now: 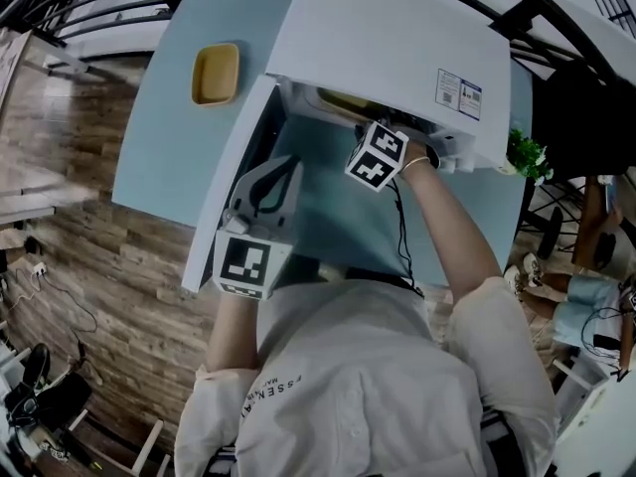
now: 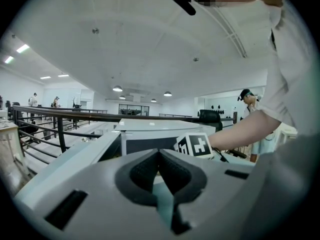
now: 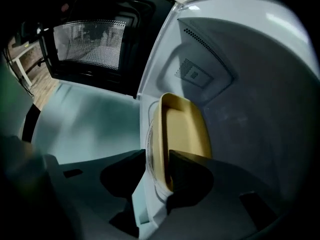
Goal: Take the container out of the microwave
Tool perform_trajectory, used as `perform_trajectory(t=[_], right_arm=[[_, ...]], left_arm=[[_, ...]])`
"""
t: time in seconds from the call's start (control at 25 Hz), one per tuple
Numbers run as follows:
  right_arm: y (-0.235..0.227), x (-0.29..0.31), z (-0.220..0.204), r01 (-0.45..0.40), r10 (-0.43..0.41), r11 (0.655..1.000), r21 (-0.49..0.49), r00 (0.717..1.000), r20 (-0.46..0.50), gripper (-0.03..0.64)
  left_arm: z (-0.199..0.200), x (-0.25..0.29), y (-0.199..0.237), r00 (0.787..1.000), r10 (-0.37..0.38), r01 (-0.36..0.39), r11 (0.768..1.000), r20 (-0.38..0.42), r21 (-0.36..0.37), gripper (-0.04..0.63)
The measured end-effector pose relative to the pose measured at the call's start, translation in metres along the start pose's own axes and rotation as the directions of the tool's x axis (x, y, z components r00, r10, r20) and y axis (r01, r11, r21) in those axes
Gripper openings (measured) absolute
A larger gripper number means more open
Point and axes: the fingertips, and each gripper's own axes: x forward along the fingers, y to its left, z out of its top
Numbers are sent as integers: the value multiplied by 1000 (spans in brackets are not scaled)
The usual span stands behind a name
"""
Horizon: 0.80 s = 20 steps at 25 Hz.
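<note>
The white microwave [image 1: 388, 38] stands on the pale blue table [image 1: 164, 147] with its door [image 1: 231, 172] swung open to the left. Inside it a yellow container [image 3: 182, 129] rests on the glass turntable [image 3: 148, 156]; from the head view only a yellow sliver [image 1: 343, 100] shows. My right gripper [image 3: 159, 156] reaches into the cavity and is open, its jaws straddling the container's near rim, with a gap on the left side. Its marker cube [image 1: 378, 155] sits at the cavity mouth. My left gripper [image 1: 286, 165] is shut on nothing, hovering beside the open door.
A second yellow dish [image 1: 216, 73] lies on the table left of the microwave. A small green plant [image 1: 527, 154] stands at the table's right edge. A black cable [image 1: 401, 232] runs over the table front. Railings and another person [image 1: 586, 286] are beyond the table.
</note>
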Motion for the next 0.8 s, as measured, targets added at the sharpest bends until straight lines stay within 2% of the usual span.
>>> perform_trajectory(t=[0.12,0.2,0.52,0.8], right_arm=[[-5,1,2,24,-24,1000,-14,1000,-2,82],[-7,0,5,35,-35,999,-17,999,4,59],[-4,-4,6,23,-23,998,-52,1000,9,36],[8,-24,10,-11,11,1000,6,998,56,31]], left_arm=[[-1,-2,1,1000,0,0,1000,-1,6,2],[-1,-4,-2,1000,-5,5,1000,-7,5,2],[-1,-9,-1,1000,-4,4,1000,-1,22,2],[1,-13,-6,1000,-1,1,1000,-4,6,2]])
